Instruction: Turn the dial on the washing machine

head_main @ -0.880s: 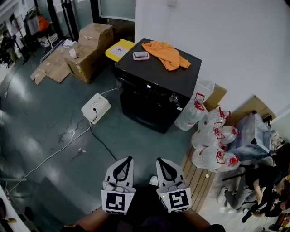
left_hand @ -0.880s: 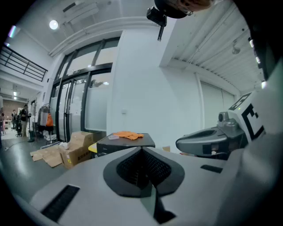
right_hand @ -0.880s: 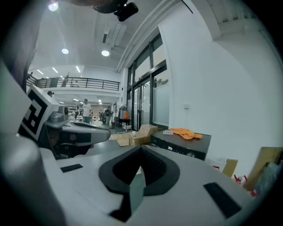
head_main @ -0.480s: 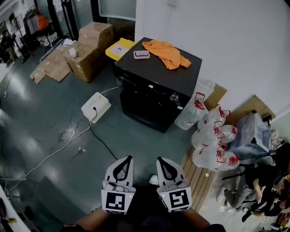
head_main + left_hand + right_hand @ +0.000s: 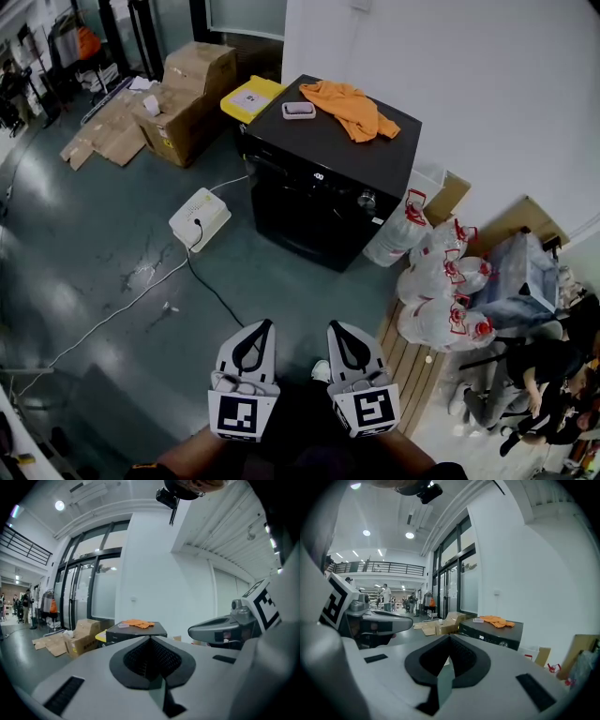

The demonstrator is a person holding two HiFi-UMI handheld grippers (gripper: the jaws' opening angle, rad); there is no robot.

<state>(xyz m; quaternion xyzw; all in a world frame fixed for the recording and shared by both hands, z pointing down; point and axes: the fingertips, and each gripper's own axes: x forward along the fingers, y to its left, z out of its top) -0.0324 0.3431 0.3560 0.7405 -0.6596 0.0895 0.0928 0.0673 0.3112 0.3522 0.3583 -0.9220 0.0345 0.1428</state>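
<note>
While both are held low and side by side, well apart from the target, nothing is gripped: the left gripper [image 5: 266, 328] is seen with jaws fully closed and empty, the right gripper [image 5: 334, 328] likewise. The washing machine [image 5: 309, 178] is located across the floor against the white wall. Its dial [image 5: 367, 199] is seen at the right end of the front panel, untouched. An orange cloth [image 5: 352, 105] is laid on top.
</note>
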